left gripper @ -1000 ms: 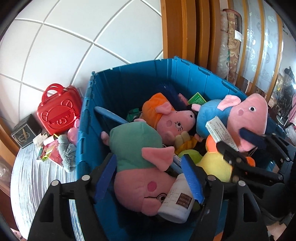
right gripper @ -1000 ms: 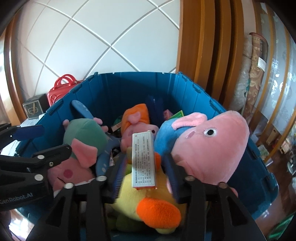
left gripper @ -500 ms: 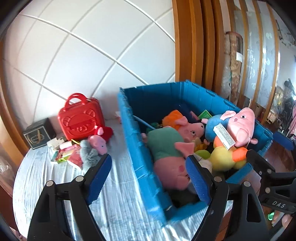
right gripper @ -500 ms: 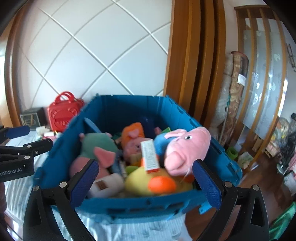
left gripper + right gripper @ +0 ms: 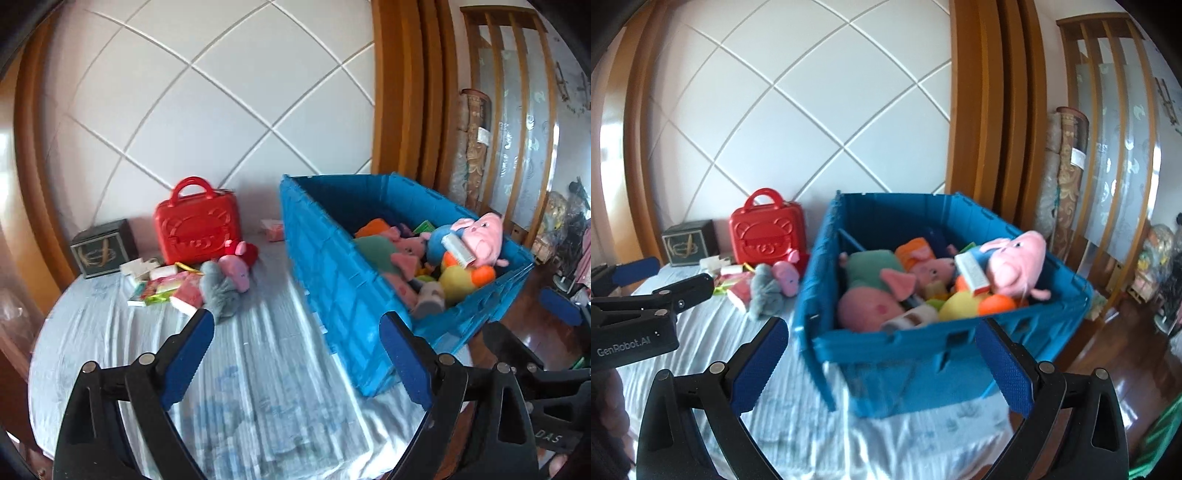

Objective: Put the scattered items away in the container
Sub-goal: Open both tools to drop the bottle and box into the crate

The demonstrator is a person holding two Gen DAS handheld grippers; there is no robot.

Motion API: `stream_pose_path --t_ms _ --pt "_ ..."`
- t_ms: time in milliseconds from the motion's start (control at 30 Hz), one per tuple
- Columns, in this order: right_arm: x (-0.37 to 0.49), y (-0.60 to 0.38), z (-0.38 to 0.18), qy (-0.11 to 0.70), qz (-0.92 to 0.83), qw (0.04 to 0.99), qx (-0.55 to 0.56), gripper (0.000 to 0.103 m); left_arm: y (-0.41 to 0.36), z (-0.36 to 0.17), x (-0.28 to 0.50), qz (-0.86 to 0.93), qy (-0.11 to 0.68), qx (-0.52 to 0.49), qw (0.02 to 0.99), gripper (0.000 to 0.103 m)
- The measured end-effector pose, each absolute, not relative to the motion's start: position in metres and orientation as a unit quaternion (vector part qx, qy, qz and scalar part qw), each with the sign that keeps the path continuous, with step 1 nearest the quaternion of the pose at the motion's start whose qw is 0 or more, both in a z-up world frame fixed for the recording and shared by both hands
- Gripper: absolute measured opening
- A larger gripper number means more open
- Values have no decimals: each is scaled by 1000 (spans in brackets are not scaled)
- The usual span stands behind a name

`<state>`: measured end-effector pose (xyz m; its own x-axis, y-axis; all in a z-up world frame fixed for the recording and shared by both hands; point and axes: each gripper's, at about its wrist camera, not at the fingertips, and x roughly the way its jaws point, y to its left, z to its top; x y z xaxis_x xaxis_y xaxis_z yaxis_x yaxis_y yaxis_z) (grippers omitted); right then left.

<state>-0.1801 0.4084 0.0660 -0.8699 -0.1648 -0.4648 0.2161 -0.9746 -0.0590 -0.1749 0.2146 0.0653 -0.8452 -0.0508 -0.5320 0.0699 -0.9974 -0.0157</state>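
Claws: left claw [image 5: 295,354] widening, empty | right claw [image 5: 882,365] spread, empty | right-wrist only: crate [image 5: 923,343] near wall

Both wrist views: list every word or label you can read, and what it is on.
"GenRobot.AI": on the left gripper's body, seen in the right wrist view.
"DAS": on the right gripper's body, seen in the left wrist view; it may be cut off.
White box in the crate: print too blurred.

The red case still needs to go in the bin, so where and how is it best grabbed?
Probably the arched handle on top of the red case, approached from above. The case stands upright against the wall, and its body looks too broad for the jaws.
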Motion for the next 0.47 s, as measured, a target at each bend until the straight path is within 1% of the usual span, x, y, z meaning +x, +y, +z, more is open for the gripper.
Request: stream_pose_path --t_ms 467 --pt "-147 372 65 57 -966 94 236 103 181 58 -148 -958 21 282 36 92"
